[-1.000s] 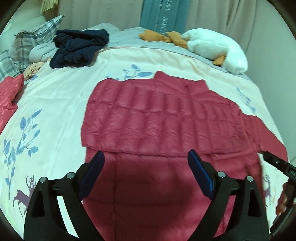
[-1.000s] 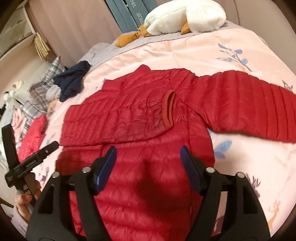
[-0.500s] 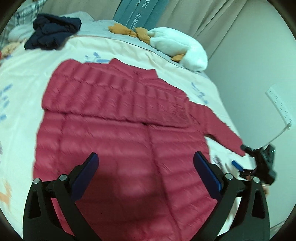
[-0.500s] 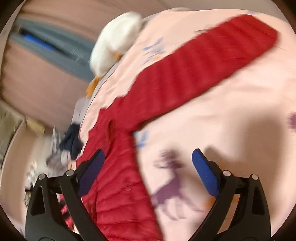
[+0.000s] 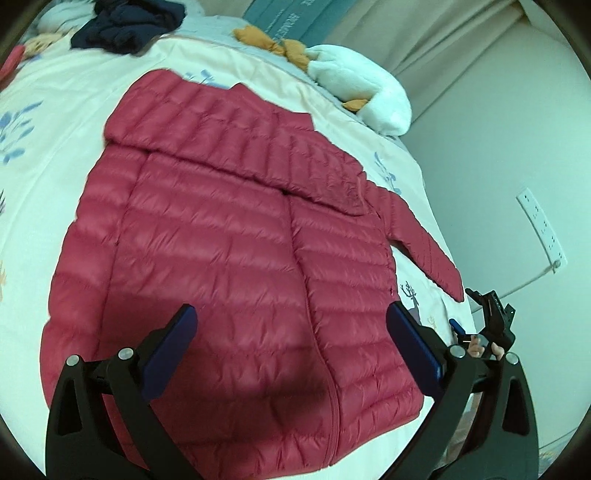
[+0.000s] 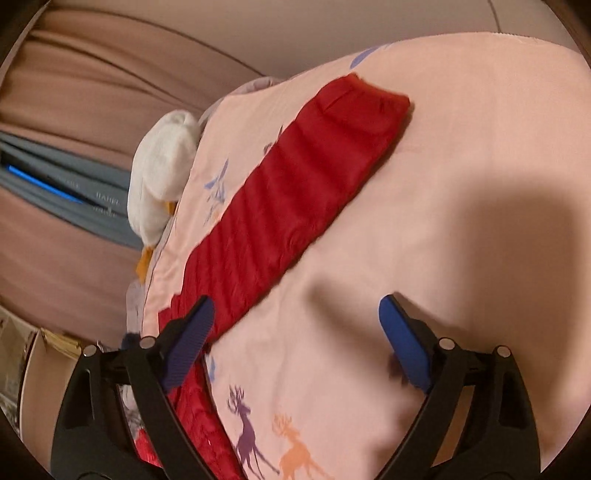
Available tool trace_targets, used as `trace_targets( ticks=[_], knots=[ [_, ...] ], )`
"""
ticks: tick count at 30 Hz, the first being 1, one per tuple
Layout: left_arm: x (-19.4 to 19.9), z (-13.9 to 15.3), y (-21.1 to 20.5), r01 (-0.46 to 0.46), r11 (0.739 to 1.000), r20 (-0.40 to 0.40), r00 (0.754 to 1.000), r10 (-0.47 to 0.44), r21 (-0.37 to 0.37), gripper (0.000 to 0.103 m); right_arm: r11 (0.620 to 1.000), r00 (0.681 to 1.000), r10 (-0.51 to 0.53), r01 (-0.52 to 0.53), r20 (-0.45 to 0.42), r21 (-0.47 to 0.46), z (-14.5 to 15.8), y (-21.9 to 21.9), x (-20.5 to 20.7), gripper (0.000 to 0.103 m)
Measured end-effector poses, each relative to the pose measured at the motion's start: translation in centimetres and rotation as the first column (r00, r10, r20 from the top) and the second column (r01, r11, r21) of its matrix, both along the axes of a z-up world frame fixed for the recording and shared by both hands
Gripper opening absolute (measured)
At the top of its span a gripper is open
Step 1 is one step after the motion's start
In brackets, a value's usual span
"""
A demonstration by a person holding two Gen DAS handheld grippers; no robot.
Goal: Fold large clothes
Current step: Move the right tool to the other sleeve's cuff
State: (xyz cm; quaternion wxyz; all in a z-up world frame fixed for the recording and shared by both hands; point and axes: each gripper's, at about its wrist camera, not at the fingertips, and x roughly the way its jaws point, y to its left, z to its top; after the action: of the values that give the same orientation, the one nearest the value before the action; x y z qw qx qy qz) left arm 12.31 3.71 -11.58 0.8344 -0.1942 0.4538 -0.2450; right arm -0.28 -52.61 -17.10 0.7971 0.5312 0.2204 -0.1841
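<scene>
A red quilted down jacket (image 5: 229, 251) lies flat on the bed, one sleeve folded across its upper body, the other sleeve (image 5: 421, 240) stretched out to the right. My left gripper (image 5: 291, 332) is open and empty above the jacket's lower body. My right gripper (image 6: 295, 325) is open and empty above the bedspread, beside the outstretched sleeve (image 6: 291, 195), whose cuff (image 6: 369, 96) lies further ahead. The right gripper also shows in the left wrist view (image 5: 491, 321), near the sleeve's cuff.
The bedspread (image 5: 55, 122) is cream with leaf and deer prints. A white plush toy (image 5: 362, 96) and dark blue clothes (image 5: 125, 26) lie at the head of the bed. A wall with a socket strip (image 5: 543, 229) runs close on the right.
My left gripper has swung right over the jacket's lower body. My right gripper has moved from over the jacket's body out to the right sleeve. Both stayed open.
</scene>
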Motion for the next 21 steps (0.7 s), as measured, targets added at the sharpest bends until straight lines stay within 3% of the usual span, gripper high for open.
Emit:
trace_targets(
  ticks=[4, 11, 21],
  knots=[
    [0.0, 0.5, 0.5, -0.021, 1.000, 0.002, 1.000, 0.021, 0.010, 0.102, 0.999, 0.999, -0.032, 0.031, 0.041, 0.031, -0.1, -1.9, 0.9, 0.089],
    [0.0, 1.7, -1.1, -0.003, 1.000, 0.031, 1.000, 0.002, 0.023, 0.102, 0.994, 0.996, -0.081, 0.079, 0.034, 0.071, -0.9, -4.4, 2.4, 0.078],
    [0.0, 1.6, -2.3, -0.021, 1.000, 0.031, 0.999, 0.021, 0.022, 0.102, 0.984, 0.983, -0.163, 0.155, 0.085, 0.093, -1.5, -6.3, 3.6, 0.078]
  ],
)
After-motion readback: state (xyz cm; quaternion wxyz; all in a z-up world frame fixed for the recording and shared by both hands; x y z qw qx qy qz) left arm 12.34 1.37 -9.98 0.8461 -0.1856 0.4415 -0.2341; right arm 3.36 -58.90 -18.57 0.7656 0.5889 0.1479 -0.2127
